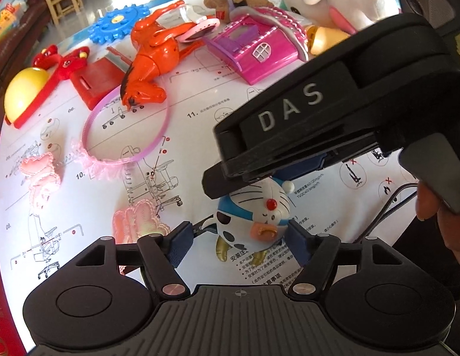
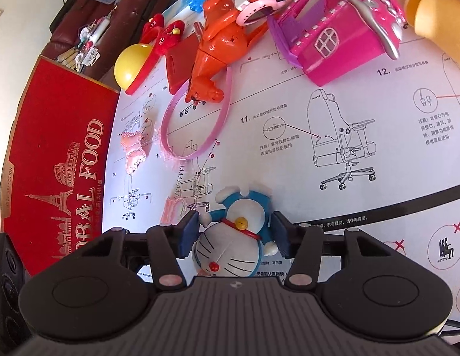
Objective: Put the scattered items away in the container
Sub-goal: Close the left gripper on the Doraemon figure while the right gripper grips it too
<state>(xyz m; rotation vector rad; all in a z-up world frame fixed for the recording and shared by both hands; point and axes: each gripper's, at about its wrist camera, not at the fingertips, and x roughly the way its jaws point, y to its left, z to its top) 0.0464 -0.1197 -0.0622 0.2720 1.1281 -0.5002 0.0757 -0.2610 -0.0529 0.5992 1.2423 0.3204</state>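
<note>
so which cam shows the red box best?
Right wrist. The red box fills its left side, with the lettered face and top edge clear beside the paper sheet. Left wrist catches only a thin red sliver at its bottom-left edge, too little to make out its shape.

- Left gripper (image 1: 234,238): matte black housing, ribbed centre plate, silver pivot screws, dark blue textured pads (image 1: 178,247).
- Right gripper (image 2: 234,234): identical build; raised white "DAS" lettering; grey handle, thin black cable.
</note>
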